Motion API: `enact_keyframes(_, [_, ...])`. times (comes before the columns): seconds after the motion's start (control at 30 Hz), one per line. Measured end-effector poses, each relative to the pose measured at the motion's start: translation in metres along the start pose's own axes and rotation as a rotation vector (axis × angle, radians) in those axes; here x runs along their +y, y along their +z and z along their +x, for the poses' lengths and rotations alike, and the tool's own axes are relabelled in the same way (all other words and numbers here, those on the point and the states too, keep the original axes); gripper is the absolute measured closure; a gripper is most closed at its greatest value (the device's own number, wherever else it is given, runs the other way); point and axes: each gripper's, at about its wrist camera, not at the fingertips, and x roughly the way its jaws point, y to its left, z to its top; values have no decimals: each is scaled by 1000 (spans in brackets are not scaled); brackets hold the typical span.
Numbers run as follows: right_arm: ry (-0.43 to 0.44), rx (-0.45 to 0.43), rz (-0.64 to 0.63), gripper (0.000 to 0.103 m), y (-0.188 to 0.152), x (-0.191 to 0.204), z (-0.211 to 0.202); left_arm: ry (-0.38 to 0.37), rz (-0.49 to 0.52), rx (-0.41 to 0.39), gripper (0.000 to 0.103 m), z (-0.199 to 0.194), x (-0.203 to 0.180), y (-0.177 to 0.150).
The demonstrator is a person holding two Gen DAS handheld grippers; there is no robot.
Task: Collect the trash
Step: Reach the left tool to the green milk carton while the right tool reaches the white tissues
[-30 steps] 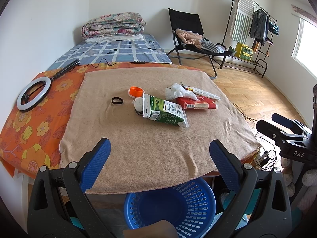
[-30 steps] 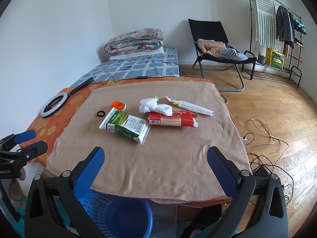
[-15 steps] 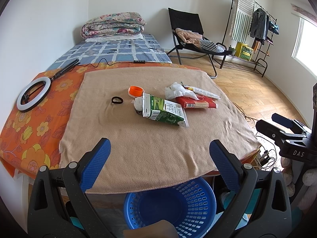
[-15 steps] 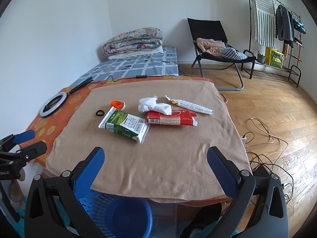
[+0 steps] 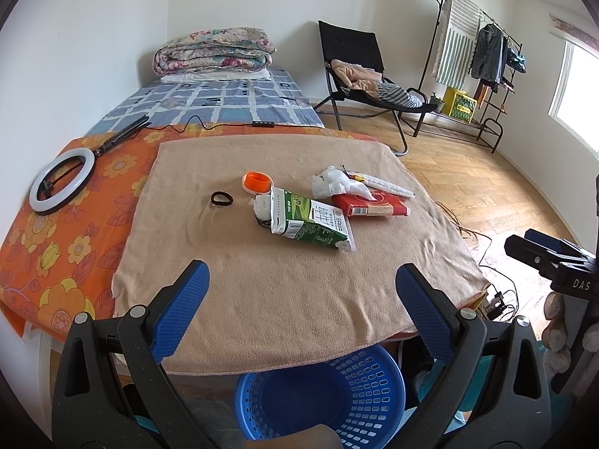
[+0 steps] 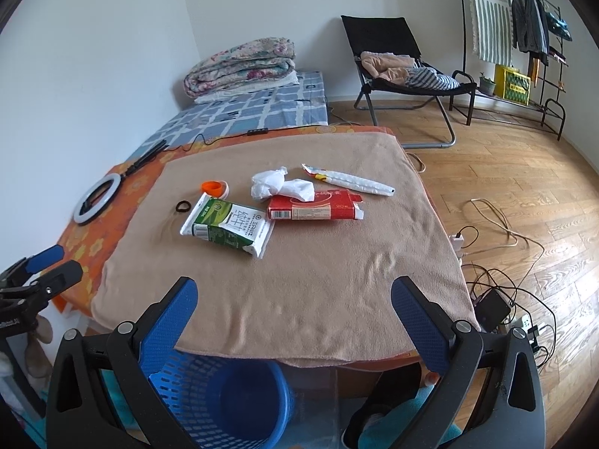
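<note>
We hold both grippers, left (image 5: 299,292) and right (image 6: 294,303), fingers spread, empty. Milk carton (image 6: 228,226) ahead on table (image 6: 318,299), long axis slanting left-to-right; basket (image 5: 318,393) below.

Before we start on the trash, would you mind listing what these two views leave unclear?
- Blue basket: front cut off by the left wrist view's bottom edge; the right wrist view shows part of its floor, bare.
- What lies behind the green carton: hidden in the right wrist view.
- Red box print: too small.
- Left gripper and right gripper: open, empty.
</note>
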Motion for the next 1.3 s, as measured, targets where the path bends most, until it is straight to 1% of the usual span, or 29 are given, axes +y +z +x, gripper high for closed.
enact_keyframes(0.03, [-8,-7,-5,1,3,0,-6,-1,1,-4,2,1,2,2])
enact_keyframes(0.07, [-17,-14,-15,1,8,0,-11,-2,3,-9,2,0,-9,1])
enact_keyframes(0.2, [-27,-66,-53,1,30,3,-36,-15,-8,-8,2,0,-1,12])
enact_keyframes(0.3, [-23,-126,-123,1,51,10,-48,-26,-29,8,2,7,7,19])
enact_keyframes(0.33, [-15,-136,-150,1,58,13,-48,-33,-43,16,2,11,10,23])
enact_keyframes(0.47, [22,-125,-193,1,79,16,-35,-68,-106,56,9,30,21,36])
enact_keyframes(0.5, [33,-117,-195,1,82,15,-29,-72,-110,72,10,37,22,39])
enact_keyframes(0.57, [67,-87,-185,1,90,12,-12,-67,-112,105,21,54,25,45])
enact_keyframes(0.7, [170,1,-111,1,102,3,34,-89,-160,177,25,91,36,54])
enact_keyframes(0.73, [184,21,-89,1,104,1,47,-94,-170,195,29,101,38,55])
enact_keyframes(0.87, [226,84,-17,1,112,-5,96,-125,-208,274,30,143,45,55])
enact_keyframes(0.97, [222,116,-5,1,114,-5,127,-132,-227,322,30,173,53,54])
enact_keyframes(1.07, [207,148,-9,1,117,-2,156,-154,-278,368,30,199,64,52])
enact_keyframes(1.13, [205,168,-2,1,121,1,176,-177,-316,389,30,211,69,50])
enact_keyframes(1.3, [169,211,-42,3,129,18,221,-191,-349,429,30,233,73,45])
